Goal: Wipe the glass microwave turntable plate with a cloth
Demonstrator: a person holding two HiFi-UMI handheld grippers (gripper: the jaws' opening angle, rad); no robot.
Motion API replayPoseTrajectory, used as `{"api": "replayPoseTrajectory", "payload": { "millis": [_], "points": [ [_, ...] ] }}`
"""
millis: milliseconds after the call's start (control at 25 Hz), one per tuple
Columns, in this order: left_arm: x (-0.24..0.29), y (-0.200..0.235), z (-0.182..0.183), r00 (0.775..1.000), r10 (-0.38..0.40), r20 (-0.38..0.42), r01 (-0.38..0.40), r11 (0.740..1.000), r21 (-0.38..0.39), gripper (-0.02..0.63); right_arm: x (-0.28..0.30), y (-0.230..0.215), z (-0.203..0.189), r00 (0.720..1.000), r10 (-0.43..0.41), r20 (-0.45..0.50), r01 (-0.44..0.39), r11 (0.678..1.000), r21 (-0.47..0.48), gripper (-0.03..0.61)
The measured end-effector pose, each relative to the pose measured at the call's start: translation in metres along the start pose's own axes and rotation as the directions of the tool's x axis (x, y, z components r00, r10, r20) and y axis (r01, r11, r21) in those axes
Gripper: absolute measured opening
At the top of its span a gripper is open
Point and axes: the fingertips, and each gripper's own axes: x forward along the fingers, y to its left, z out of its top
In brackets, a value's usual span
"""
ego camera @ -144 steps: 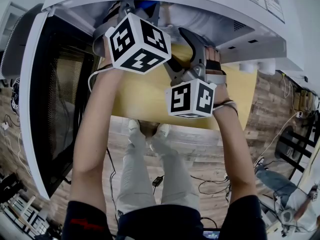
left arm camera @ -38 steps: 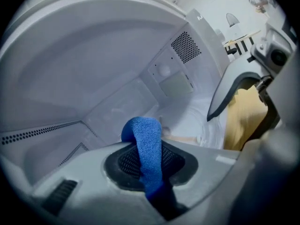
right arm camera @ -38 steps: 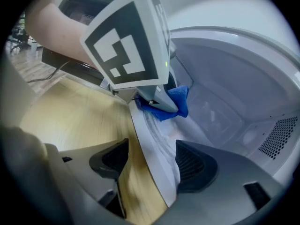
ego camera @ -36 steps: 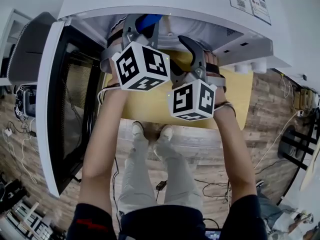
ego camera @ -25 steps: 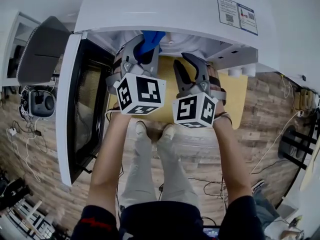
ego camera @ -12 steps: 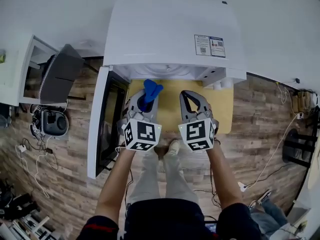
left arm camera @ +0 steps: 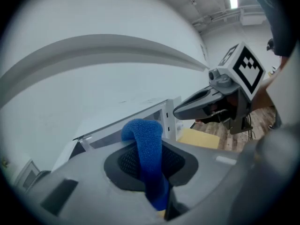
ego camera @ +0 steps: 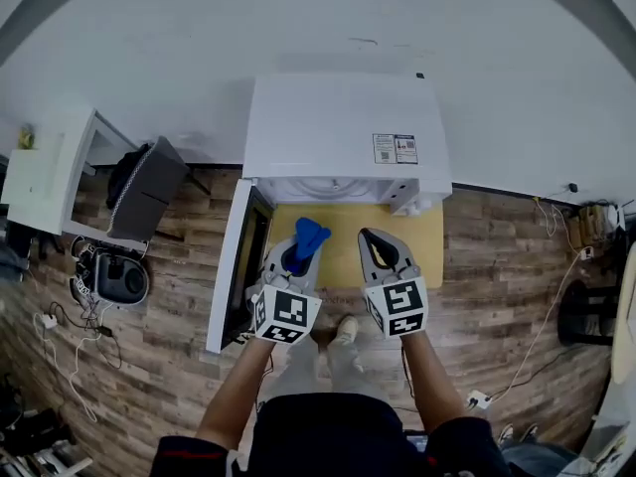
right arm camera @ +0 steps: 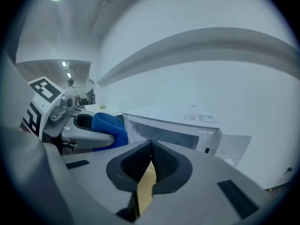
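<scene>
The left gripper [ego camera: 296,254] squeezes the blue cloth [ego camera: 310,235] tight so it won't drop. The right gripper [ego camera: 373,241] is closed on nothing. The microwave [ego camera: 343,127] sits just ahead, door [ego camera: 237,266] open. The glass plate is likely inside, too hard to see.

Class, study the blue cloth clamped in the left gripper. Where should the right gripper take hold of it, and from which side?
Grip the folded end of the blue cloth that stands free beyond the pads of the left gripper; the rest is clamped. Come from the right, where the right gripper sits alongside. Its jaws are shut and empty, so open them first.
</scene>
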Motion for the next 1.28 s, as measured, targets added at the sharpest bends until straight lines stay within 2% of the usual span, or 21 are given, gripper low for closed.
{"api": "replayPoseTrajectory", "payload": {
  "millis": [480, 880, 1280],
  "points": [
    [-0.085, 0.026, 0.057, 0.993, 0.06, 0.1, -0.042, 0.984, -0.173, 0.057, -0.063, 0.004, 0.091, 0.988, -0.067, 0.141, 0.076, 0.995, -0.06, 0.011],
    [-0.133, 0.047, 0.112, 0.967, 0.127, 0.22, -0.094, 0.983, -0.154, 0.057, -0.096, 0.015, 0.135, 0.969, -0.072, 0.236, 0.092, 0.993, -0.079, 0.009],
    [-0.153, 0.059, 0.127, 0.947, 0.162, 0.277, -0.116, 0.978, -0.175, 0.057, -0.105, 0.014, 0.14, 0.963, -0.068, 0.262, 0.091, 0.993, -0.075, 0.009]
  ]
}}
